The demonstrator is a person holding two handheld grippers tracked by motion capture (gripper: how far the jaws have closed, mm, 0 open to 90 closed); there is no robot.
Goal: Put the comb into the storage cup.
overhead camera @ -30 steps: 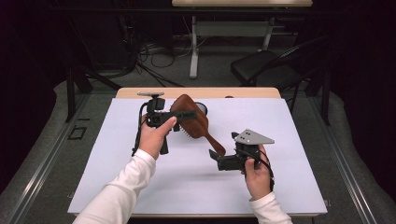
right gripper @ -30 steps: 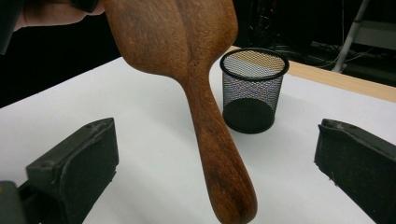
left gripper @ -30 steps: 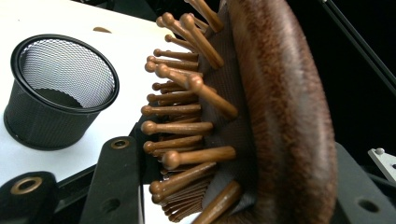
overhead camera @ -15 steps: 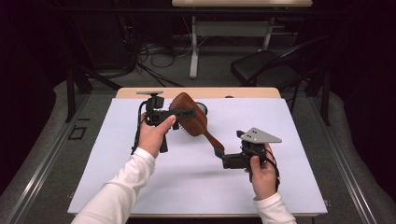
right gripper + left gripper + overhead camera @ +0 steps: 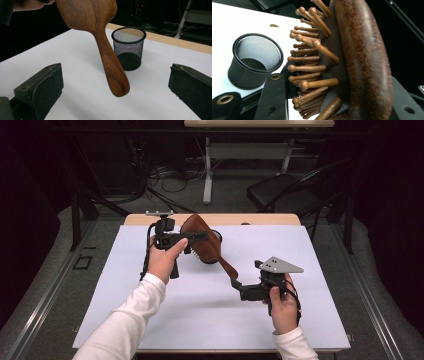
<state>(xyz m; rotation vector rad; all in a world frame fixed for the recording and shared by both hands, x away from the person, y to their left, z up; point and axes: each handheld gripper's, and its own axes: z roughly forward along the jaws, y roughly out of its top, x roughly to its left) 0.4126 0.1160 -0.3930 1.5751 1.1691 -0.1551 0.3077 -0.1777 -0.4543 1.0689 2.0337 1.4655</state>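
From above, my left gripper (image 5: 197, 238) holds the brush (image 5: 202, 240) off the counter (image 5: 150, 320). In the left gripper view, my jaws clamp its head beside the cup (image 5: 253, 61). In the right gripper view, my jaws stand wide around its handle, untouched. No writing is legible.

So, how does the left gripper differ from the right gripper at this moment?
The left gripper is shut on the head of the wooden hairbrush; the right gripper has its jaws wide open and holds nothing. The left gripper is raised toward the far side of the table; the right gripper sits lower and nearer, by the tip of the brush's handle. Both are black and hand-held.
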